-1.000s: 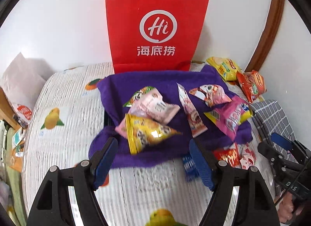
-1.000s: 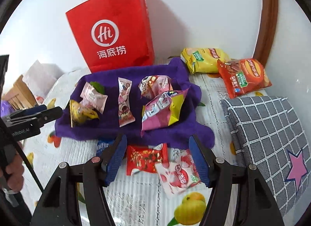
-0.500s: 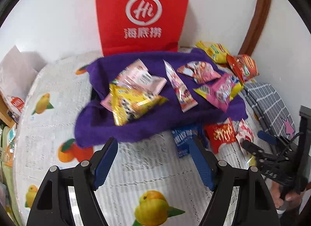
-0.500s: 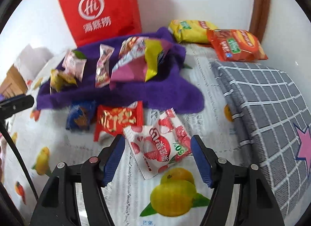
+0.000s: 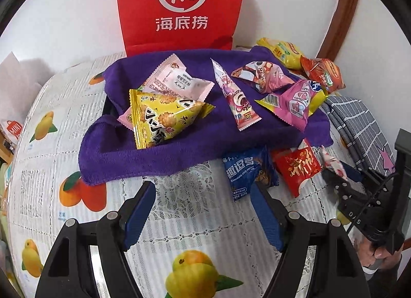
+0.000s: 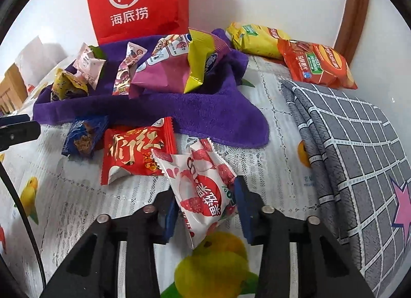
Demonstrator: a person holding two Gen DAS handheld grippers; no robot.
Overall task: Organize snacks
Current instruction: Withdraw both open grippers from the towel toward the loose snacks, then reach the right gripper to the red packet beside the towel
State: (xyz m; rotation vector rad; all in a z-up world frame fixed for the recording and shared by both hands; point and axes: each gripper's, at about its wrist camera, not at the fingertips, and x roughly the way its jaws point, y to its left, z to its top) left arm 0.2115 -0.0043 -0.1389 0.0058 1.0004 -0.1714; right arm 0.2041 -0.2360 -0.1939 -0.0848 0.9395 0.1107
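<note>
Your left hand-held gripper [image 5: 203, 196] hovers wide open over the counter [image 5: 195, 223], holding nothing. Ahead of it to the left, the yellow triangular snack [image 5: 161, 118] lies on the purple towel [image 5: 179, 149], overlapping the pale pink packet [image 5: 177, 79] behind it. Straight ahead, a slim pink packet [image 5: 235, 100] lies on the towel, with the red paper bag [image 5: 179, 5] standing behind against the wall. Just beside your left gripper's right finger [image 5: 264, 218] is the blue chocolate-chip packet [image 5: 246, 172], its upper edge tucked under the towel's hem.

Your right hand-held gripper [image 6: 205, 205] has closed partway around the white lychee packet [image 6: 203, 190], both pads touching its sides. Left of that packet, touching it, lies the red packet [image 6: 136, 149]. Ahead on the right rest a yellow bag [image 6: 257, 38] and an orange bag [image 6: 316, 64]; nearer on the right is the grey checked cloth [image 6: 359, 144].
</note>
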